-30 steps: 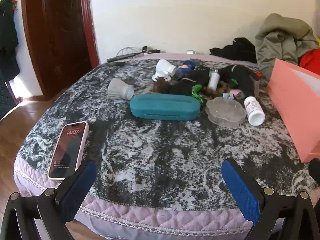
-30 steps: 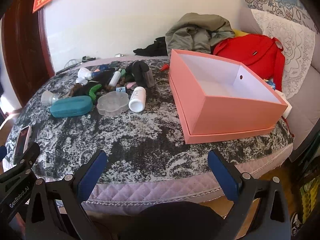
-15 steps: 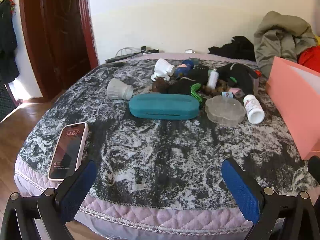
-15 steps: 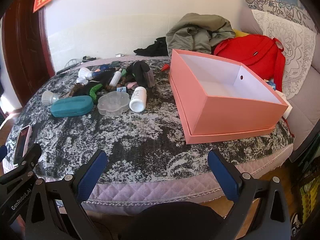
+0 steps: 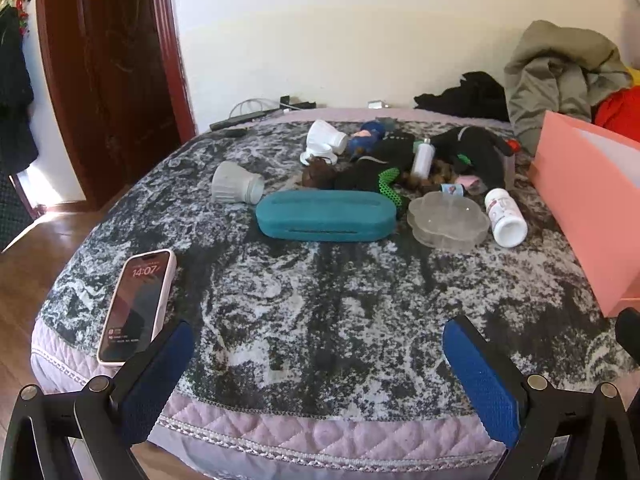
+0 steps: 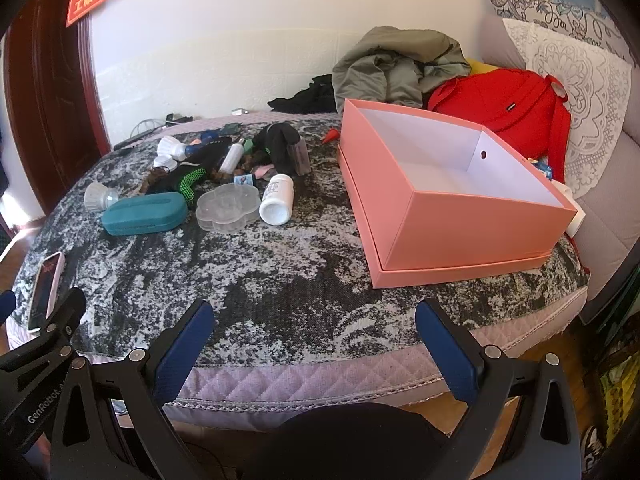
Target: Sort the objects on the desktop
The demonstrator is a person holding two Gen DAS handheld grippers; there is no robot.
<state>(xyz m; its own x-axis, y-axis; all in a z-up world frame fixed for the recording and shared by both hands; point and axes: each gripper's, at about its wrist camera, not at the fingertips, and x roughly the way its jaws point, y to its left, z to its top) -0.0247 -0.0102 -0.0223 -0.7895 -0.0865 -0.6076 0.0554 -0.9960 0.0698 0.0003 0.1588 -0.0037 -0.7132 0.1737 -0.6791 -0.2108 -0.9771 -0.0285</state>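
A clutter of small objects lies at the far middle of the grey-and-black mottled bed cover [image 5: 304,300]: a teal glasses case [image 5: 326,215] [image 6: 145,213], a clear flower-shaped box [image 5: 448,219] [image 6: 227,202], a white pill bottle [image 5: 505,217] [image 6: 277,199], a frosted cup [image 5: 236,184], a white spray bottle [image 5: 423,157] and black gloves with green trim [image 5: 380,178]. An empty pink box [image 6: 452,188] [image 5: 592,204] stands to the right. My left gripper [image 5: 318,354] and right gripper [image 6: 314,338] hover open over the near edge, holding nothing.
A pink-cased phone [image 5: 138,306] [image 6: 46,288] lies at the near left corner. A grey-green jacket [image 6: 398,64], a red backpack [image 6: 516,104] and pillows pile up behind the box. A dark red door [image 5: 100,76] stands at the left.
Both grippers have edged slightly forward toward the bed; the objects look a little nearer. Nothing on the cover has moved and both stay open.
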